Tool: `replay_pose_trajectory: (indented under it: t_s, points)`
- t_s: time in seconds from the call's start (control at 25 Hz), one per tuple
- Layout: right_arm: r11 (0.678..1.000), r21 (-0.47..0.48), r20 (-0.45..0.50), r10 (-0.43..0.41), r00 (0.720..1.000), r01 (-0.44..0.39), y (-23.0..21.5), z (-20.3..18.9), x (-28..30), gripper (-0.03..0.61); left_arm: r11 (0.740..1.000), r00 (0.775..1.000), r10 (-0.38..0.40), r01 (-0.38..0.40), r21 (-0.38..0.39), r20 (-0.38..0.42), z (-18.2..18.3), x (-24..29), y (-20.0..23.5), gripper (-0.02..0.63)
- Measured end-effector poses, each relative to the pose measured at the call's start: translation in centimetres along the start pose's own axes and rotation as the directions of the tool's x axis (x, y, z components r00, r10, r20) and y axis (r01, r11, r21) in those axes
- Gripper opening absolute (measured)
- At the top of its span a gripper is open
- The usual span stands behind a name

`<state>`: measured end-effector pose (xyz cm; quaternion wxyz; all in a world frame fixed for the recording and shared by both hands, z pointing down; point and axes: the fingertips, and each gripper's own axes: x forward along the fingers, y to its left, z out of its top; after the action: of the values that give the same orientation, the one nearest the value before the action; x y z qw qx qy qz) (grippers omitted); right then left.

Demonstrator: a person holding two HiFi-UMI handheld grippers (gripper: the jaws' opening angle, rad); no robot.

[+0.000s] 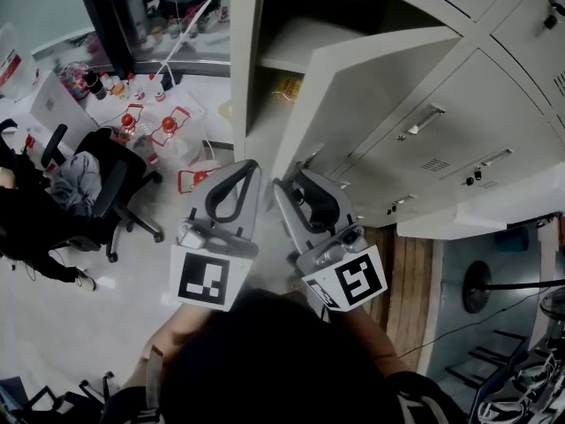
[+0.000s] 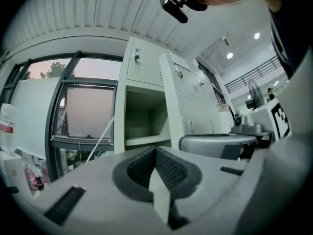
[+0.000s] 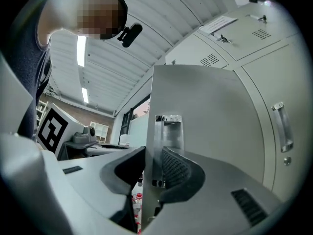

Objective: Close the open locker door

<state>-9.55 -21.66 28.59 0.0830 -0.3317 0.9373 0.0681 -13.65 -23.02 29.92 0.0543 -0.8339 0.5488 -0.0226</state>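
The grey locker door [image 1: 371,87] stands swung out from its open compartment [image 1: 291,42], which holds a bare shelf. My right gripper [image 1: 298,180] is at the door's free edge. In the right gripper view its jaws straddle that edge [image 3: 152,155], with the door [image 3: 210,106] and its metal handle [image 3: 167,131] between the pads; a slit of daylight shows on the left pad's side. My left gripper [image 1: 251,171] hangs just left of it, shut with nothing in it [image 2: 155,153], and points at the open compartment [image 2: 144,116].
Closed lockers with bar handles [image 1: 422,122] fill the right. A black office chair [image 1: 110,184] and red-capped bottles [image 1: 150,129] are on the left. A fan [image 1: 481,285] stands at lower right beside a wooden floor strip [image 1: 408,276].
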Motion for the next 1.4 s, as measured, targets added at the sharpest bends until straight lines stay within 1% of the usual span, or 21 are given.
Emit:
replay_pose_trajectory:
  t_s: [0.08, 0.28, 0.6, 0.84, 1.16, 1.4]
  points:
    - [1.0, -0.006, 0.006, -0.029, 1.0, 0.029, -0.2, 0.0, 0.4, 0.114, 1.0, 1.0, -0.024, 0.024, -0.001, 0.001, -0.2, 0.2, 0.4, 0.002]
    - [0.997, -0.018, 0.004, -0.08, 0.997, 0.08, -0.2, -0.2, 1.5, 0.114, 0.998, 0.998, -0.059, 0.059, -0.017, 0.036, -0.2, 0.1, 1.7, 0.002]
    - [0.99, -0.027, -0.011, -0.138, 0.99, 0.137, -0.6, -0.5, 3.0, 0.114, 0.995, 0.993, -0.096, 0.098, -0.022, 0.066, 0.1, 0.4, 2.6, 0.002]
    - [0.987, -0.034, -0.022, -0.159, 0.987, 0.158, -0.9, -0.8, 4.0, 0.114, 0.992, 0.989, -0.117, 0.121, -0.033, 0.084, 0.1, 1.1, 3.2, 0.002]
    - [0.981, -0.04, -0.034, -0.192, 0.981, 0.19, -1.4, -1.1, 5.4, 0.112, 0.987, 0.986, -0.145, 0.15, -0.053, 0.083, -0.2, 2.1, 4.0, 0.002]
    - [0.979, -0.042, -0.048, -0.203, 0.978, 0.201, -1.9, -1.4, 6.8, 0.112, 0.986, 0.985, -0.15, 0.156, -0.063, 0.089, -0.3, 2.9, 5.0, 0.002]
